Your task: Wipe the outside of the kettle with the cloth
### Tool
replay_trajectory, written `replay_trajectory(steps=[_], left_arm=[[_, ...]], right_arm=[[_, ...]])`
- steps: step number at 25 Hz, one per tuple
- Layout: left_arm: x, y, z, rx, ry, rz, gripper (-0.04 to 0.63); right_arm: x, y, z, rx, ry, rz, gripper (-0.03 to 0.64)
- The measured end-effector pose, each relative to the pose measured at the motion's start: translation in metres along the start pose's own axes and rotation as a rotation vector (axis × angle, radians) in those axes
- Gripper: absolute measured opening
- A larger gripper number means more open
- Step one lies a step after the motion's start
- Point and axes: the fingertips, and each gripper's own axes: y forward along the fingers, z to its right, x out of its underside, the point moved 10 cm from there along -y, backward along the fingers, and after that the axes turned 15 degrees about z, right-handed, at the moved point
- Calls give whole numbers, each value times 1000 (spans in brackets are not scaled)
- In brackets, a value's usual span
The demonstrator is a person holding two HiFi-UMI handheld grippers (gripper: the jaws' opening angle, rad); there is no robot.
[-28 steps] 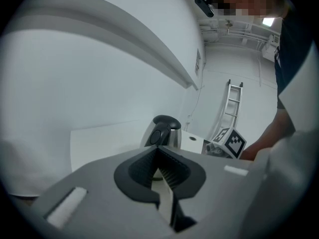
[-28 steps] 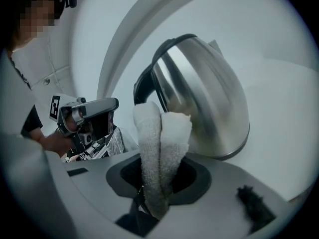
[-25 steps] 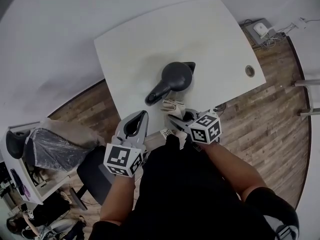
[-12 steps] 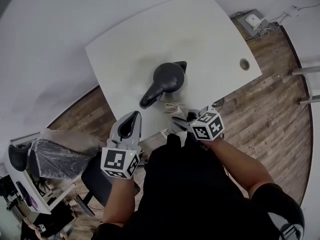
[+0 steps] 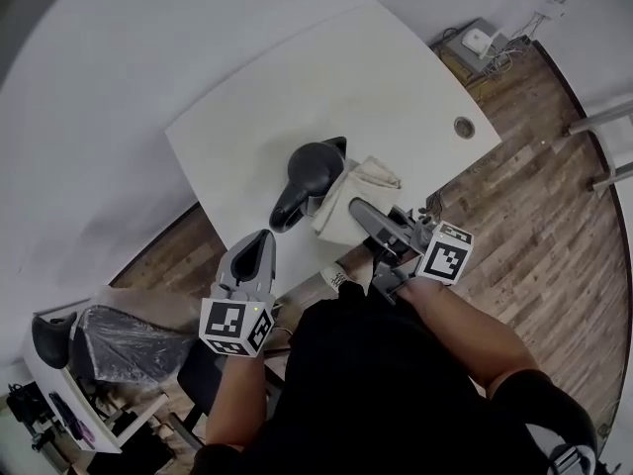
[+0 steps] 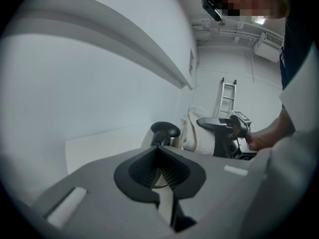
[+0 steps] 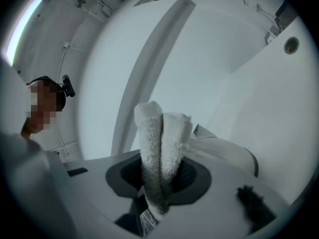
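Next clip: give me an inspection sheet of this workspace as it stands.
Surface: white table, one grommet hole near its edge.
Job's things: dark kettle on the table; beige cloth against its side.
Clutter: nothing seen.
Grippers: right gripper shut on the cloth; left gripper shut, empty, short of the kettle's handle.
Cables: cables by a box on the wooden floor.
Surroundings: plastic-wrapped chair.

Rough terry cloth, matt kettle
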Motion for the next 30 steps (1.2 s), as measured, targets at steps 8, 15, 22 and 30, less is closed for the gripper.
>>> replay_trajectory(steps=[8,15,22,30], left_arm=[[3,2,12,35,22,-9,8],[5,0,18,45,30,-23,8],[-1,4,21,51,34,-11,8],[-27,9,14,45,17,62,8]], right_arm=[[18,-36,46,125,25,-48,103],[33,-54,92,254,4,-112,103],[41,-68,119,392,-13,-174,103],[-2,-49,76,290,-169,-357,103]])
